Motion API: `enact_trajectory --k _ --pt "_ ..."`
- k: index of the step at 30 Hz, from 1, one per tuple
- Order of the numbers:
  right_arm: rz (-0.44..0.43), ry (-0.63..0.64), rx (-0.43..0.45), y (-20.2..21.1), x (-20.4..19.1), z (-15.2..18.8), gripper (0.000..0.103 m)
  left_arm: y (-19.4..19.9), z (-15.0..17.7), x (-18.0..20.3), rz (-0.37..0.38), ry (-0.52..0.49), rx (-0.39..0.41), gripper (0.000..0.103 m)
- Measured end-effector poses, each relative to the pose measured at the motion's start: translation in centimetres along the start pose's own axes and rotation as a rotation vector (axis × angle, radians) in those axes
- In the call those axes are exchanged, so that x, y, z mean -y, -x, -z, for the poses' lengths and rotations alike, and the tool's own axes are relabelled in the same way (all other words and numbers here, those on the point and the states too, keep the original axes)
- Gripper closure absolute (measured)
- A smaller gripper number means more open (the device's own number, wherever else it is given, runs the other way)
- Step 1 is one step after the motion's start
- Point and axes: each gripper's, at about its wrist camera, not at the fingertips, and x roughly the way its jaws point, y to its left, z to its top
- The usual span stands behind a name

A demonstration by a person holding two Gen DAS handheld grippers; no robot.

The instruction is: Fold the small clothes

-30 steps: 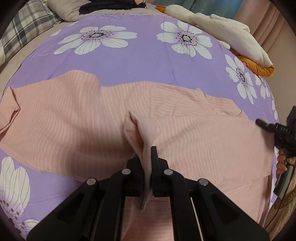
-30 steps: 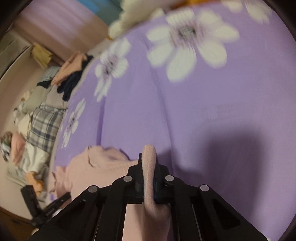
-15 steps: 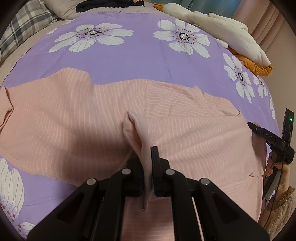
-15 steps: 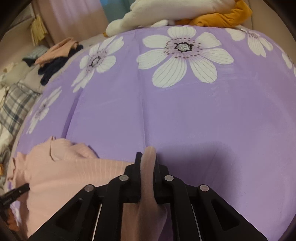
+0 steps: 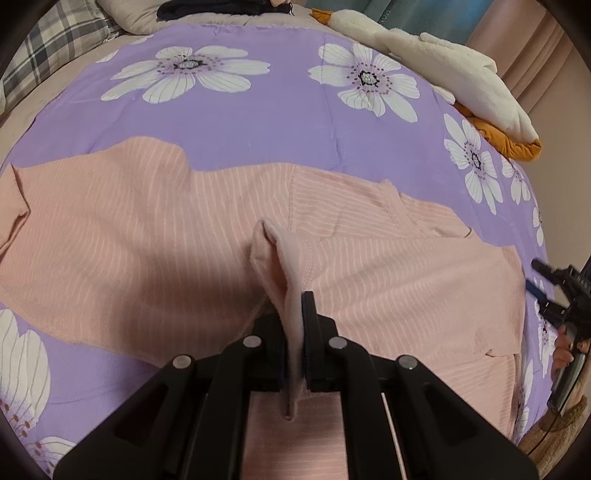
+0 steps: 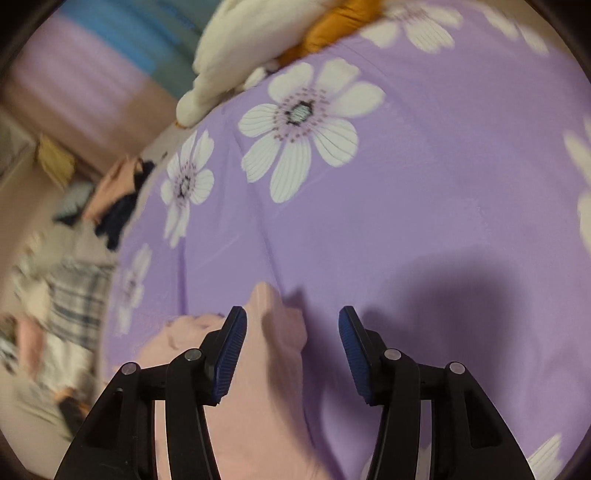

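A pink striped garment lies spread across the purple flowered bedspread. My left gripper is shut on a raised fold of that garment near its lower edge. In the right wrist view my right gripper has its jaws opening, blue pads wide apart. A corner of the pink garment lies loose between them, touching neither pad. The right gripper also shows at the right edge of the left wrist view, just off the garment's right side.
A cream plush toy over an orange cloth lies at the far right of the bed. A plaid pillow and dark clothes sit at the far left. A pile of clothes lies beyond the bed edge.
My right gripper has let go of the garment corner and its jaws now stand apart; it also swung sideways. The left gripper keeps its hold and has not moved.
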Motion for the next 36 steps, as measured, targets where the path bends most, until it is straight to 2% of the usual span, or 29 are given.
enact_trajectory --k 3,8,11,13,17,21,22,23,25,27,29,33,36 --pt "-0.007 -0.03 -0.043 -0.7 0.4 0.4 0.051 0.8 0.0 0.1 -0.009 -0.01 0.01 0.096" --pt "-0.077 -0.057 -0.144 -3.7 0.0 -1.0 0.051 0.5 0.3 -0.5 -0.04 -0.008 -0.019 0.095" --pt "-0.162 -0.081 -0.248 -6.5 -0.7 -2.1 0.051 0.1 1.0 -0.9 -0.039 -0.009 -0.026 0.094" --pt "-0.165 -0.072 -0.297 -7.9 -1.2 -2.6 0.046 0.2 1.3 -1.0 -0.035 -0.013 -0.019 0.094" --pt "-0.208 -0.051 -0.414 -10.9 -2.5 -3.3 0.046 0.2 1.2 -1.5 -0.006 0.002 -0.023 0.094" --pt "-0.174 0.132 -0.467 -11.7 -6.1 -2.0 0.047 0.2 1.3 -1.8 0.024 0.019 -0.025 0.094" --pt "-0.145 0.175 -0.474 -11.9 -7.0 -1.7 0.054 0.2 1.3 -1.8 0.025 0.019 -0.025 0.094" --pt "-0.119 0.209 -0.476 -12.1 -7.6 -1.6 0.067 0.2 1.3 -1.7 0.026 0.021 -0.024 0.094" --pt "-0.048 0.28 -0.487 -12.6 -9.0 -1.3 0.077 0.2 1.3 -1.7 0.025 0.02 -0.021 0.094" --pt "0.003 0.36 -0.499 -12.9 -10.6 -0.5 0.082 0.2 1.4 -1.6 0.024 0.016 -0.018 0.094" --pt "0.031 0.435 -0.509 -13.0 -12.0 0.4 0.094 0.3 1.4 -1.6 0.029 0.014 -0.018 0.094" --pt "0.091 0.502 -0.461 -12.8 -13.7 1.0 0.097 0.5 1.5 -2.0 0.047 0.029 -0.022 0.094" --pt "0.118 0.501 -0.326 -10.8 -14.6 -0.4 0.097 0.7 1.6 -2.1 0.052 0.032 -0.022 0.094"
